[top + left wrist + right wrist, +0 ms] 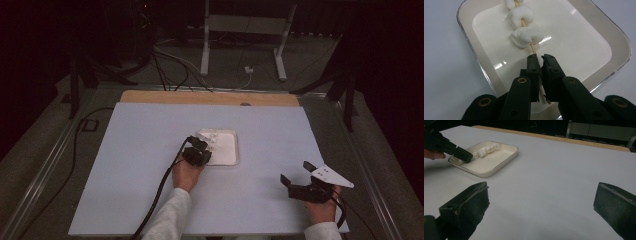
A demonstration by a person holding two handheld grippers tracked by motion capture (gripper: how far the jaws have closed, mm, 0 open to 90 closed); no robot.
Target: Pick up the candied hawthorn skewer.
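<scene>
Marshmallows (522,27) sat soft and light on a thin, brittle skewer (533,49) in the white tray (599,27) at mid-bench. Your left gripper (539,58) had pinched the bare near end, the sensible hold; your right gripper (541,202) gaped empty, near right.

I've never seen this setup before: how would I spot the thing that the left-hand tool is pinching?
On the pale blue table sits a white rectangular tray. In it lies a wooden skewer threaded with white marshmallows, its bare end between the shut jaws of the left gripper. It is the tray's single stick.
</scene>
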